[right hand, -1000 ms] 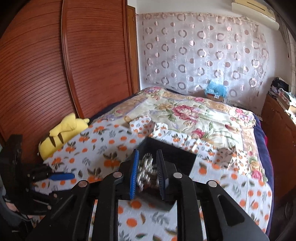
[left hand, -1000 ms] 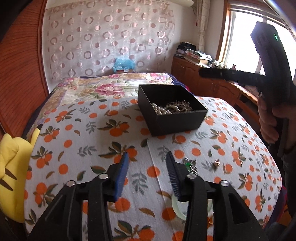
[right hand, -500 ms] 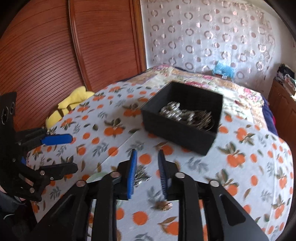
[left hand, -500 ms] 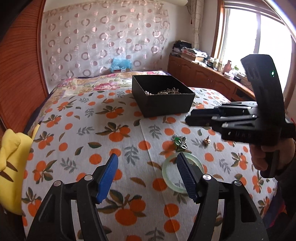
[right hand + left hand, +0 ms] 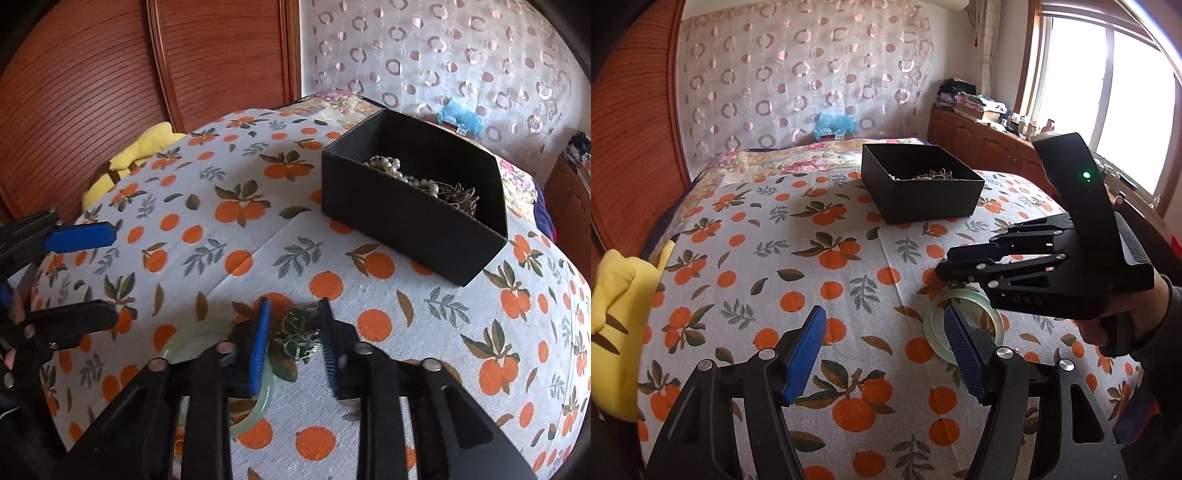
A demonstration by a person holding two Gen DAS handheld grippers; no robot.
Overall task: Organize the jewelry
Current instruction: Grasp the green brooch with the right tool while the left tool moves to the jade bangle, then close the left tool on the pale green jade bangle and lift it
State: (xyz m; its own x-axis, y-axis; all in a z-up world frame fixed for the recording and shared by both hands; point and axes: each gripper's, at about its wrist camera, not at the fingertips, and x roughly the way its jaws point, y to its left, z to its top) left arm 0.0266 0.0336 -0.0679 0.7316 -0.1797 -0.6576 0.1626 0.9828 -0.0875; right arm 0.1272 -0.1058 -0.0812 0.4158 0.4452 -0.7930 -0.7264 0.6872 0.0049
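Observation:
A black open box (image 5: 923, 184) with a pearl necklace (image 5: 399, 171) and other jewelry stands on the orange-print bed cover; it also shows in the right wrist view (image 5: 406, 218). A pale green bangle (image 5: 964, 325) lies on the cover, partly under my right gripper (image 5: 293, 321). That gripper is open, low over a green-stone trinket (image 5: 299, 336), its fingers on either side. My left gripper (image 5: 882, 332) is open and empty, just left of the bangle. The right gripper shows in the left wrist view (image 5: 960, 262).
A yellow plush toy (image 5: 617, 328) lies at the bed's left edge by the wooden wardrobe (image 5: 110, 74). A wooden cabinet (image 5: 979, 136) with clutter stands under the window on the right. A blue item (image 5: 834, 123) sits by the curtain.
My right gripper left the box, came down over the green trinket and opened wider. My left gripper drew back and opened wider.

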